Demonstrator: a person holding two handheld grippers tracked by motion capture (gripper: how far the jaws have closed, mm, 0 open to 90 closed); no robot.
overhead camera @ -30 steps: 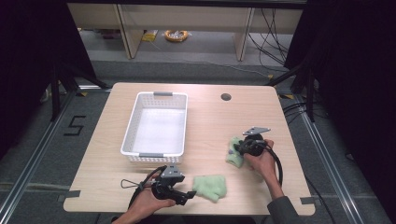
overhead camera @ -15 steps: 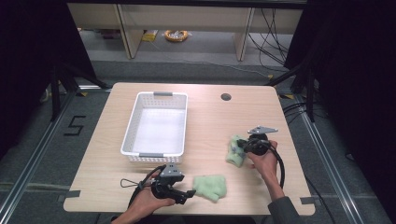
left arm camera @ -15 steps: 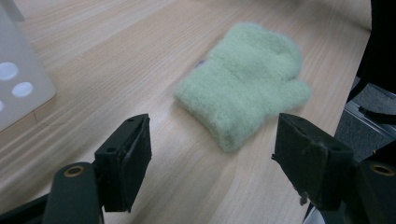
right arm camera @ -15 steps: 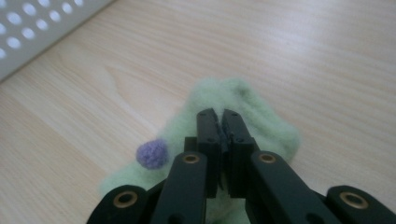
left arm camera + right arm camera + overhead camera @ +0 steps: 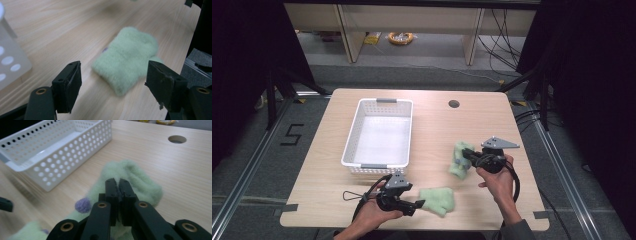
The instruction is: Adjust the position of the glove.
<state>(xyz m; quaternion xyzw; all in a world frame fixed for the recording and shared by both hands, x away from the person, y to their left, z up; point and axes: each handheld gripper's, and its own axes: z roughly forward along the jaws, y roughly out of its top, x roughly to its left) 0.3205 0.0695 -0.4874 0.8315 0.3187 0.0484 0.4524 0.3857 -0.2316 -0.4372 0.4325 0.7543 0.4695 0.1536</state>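
A fuzzy pale green sock [image 5: 458, 161] hangs from my right gripper [image 5: 468, 155] over the right side of the table. In the right gripper view the jaws [image 5: 117, 184] are shut on its fabric [image 5: 145, 186], and a purple pompom [image 5: 83, 205] shows on it. A second green sock [image 5: 438, 200] lies flat near the front edge. My left gripper [image 5: 416, 205] is open just left of it, low over the table. In the left gripper view that sock [image 5: 127, 58] lies just ahead between the spread jaws [image 5: 113, 83], untouched. Those jaws have just closed a little.
An empty white perforated basket [image 5: 352, 145] stands left of centre; its wall also shows in the right gripper view [image 5: 62, 157] and the left gripper view [image 5: 10, 62]. A round cable hole [image 5: 454, 104] sits at the far right of the table.
My right gripper has shut on the green sock and risen with it, drifting a little to the right. The left gripper and its sock have stayed put.
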